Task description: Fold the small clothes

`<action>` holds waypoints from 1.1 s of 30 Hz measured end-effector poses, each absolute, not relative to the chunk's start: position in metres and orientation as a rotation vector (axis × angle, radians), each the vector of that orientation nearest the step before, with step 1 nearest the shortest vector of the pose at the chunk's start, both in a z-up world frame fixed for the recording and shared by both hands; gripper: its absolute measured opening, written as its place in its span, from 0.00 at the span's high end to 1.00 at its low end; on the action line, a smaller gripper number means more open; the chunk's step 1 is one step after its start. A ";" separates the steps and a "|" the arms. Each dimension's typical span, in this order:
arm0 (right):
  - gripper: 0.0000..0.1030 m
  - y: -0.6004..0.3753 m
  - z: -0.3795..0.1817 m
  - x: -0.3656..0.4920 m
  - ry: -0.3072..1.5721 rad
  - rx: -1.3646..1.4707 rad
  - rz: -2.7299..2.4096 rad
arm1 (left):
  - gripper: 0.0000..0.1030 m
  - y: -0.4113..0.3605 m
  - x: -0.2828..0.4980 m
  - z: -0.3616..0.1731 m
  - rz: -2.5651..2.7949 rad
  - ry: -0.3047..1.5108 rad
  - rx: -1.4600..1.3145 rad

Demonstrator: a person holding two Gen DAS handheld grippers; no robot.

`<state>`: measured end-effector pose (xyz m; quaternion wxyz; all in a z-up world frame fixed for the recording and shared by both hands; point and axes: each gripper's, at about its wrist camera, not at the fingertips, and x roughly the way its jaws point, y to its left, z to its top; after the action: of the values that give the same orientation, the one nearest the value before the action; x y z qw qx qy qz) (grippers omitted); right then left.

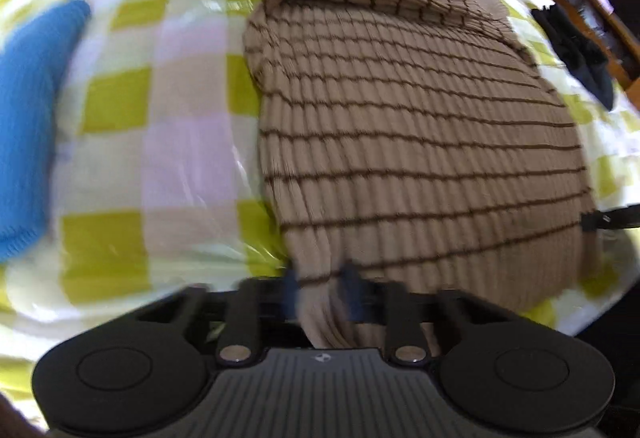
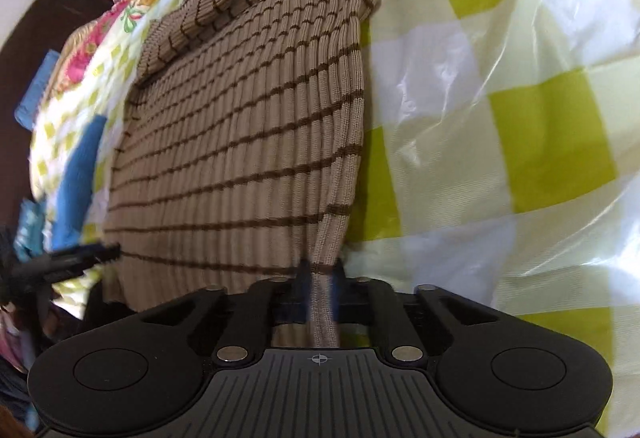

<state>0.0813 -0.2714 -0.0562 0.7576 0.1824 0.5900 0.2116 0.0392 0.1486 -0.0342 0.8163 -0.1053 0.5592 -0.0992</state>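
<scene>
A tan ribbed sweater with thin dark brown stripes (image 1: pixel 408 125) lies spread on a yellow-green and white checked sheet (image 1: pixel 132 117), its sleeves folded across the far end. My left gripper (image 1: pixel 320 290) is shut on the sweater's near left corner. My right gripper (image 2: pixel 320 286) is shut on the near right corner of the same sweater (image 2: pixel 248 141). The right gripper's tip shows at the right edge of the left wrist view (image 1: pixel 600 222). The left gripper's tip shows at the left of the right wrist view (image 2: pixel 92 254).
A blue cloth (image 1: pixel 32 109) lies on the sheet left of the sweater; it also shows in the right wrist view (image 2: pixel 78 181). A dark garment (image 1: pixel 580 49) and a wooden shelf (image 1: pixel 600 9) are at the far right. A floral cover (image 2: pixel 132 9) lies at the bed's far side.
</scene>
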 end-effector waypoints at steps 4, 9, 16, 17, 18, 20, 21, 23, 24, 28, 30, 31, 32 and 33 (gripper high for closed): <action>0.94 -0.276 -0.035 0.084 1.220 0.550 0.550 | 0.81 0.155 0.044 -0.023 -0.312 1.158 -0.379; 0.94 -0.281 0.005 0.109 1.029 0.750 0.612 | 0.81 0.179 0.083 0.005 -0.420 0.927 -0.648; 0.94 -0.268 0.033 0.237 0.760 0.891 0.600 | 0.81 0.219 0.212 0.017 -0.371 0.671 -0.747; 0.94 -0.266 0.030 0.262 0.736 0.909 0.562 | 0.81 0.226 0.232 0.011 -0.341 0.654 -0.771; 0.94 -0.266 0.026 0.286 0.718 0.936 0.520 | 0.81 0.233 0.252 0.003 -0.291 0.642 -0.792; 0.94 -0.263 0.017 0.329 0.672 0.931 0.434 | 0.81 0.244 0.281 -0.013 -0.219 0.644 -0.810; 0.93 -0.261 0.011 0.348 0.661 0.919 0.384 | 0.80 0.246 0.292 -0.022 -0.162 0.671 -0.794; 0.90 -0.260 -0.005 0.375 0.697 0.920 0.305 | 0.80 0.245 0.304 -0.040 -0.108 0.735 -0.772; 0.89 -0.259 -0.011 0.380 0.719 0.904 0.274 | 0.80 0.243 0.303 -0.047 -0.101 0.748 -0.773; 0.89 -0.254 -0.026 0.367 0.768 0.767 0.230 | 0.73 0.248 0.274 -0.050 -0.094 0.725 -0.822; 0.89 -0.259 -0.026 0.347 0.756 0.747 0.223 | 0.62 0.251 0.263 -0.048 -0.089 0.722 -0.844; 0.88 -0.263 -0.025 0.337 0.748 0.749 0.230 | 0.54 0.253 0.261 -0.047 -0.098 0.727 -0.844; 0.87 -0.266 -0.022 0.326 0.743 0.734 0.236 | 0.51 0.254 0.259 -0.050 -0.109 0.736 -0.839; 0.83 -0.267 -0.018 0.316 0.735 0.697 0.240 | 0.49 0.254 0.256 -0.051 -0.102 0.750 -0.827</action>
<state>0.3155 -0.2673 -0.0178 0.8676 0.3329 0.3514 0.1145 0.2564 0.2537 -0.0509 0.8470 -0.3920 0.3558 -0.0485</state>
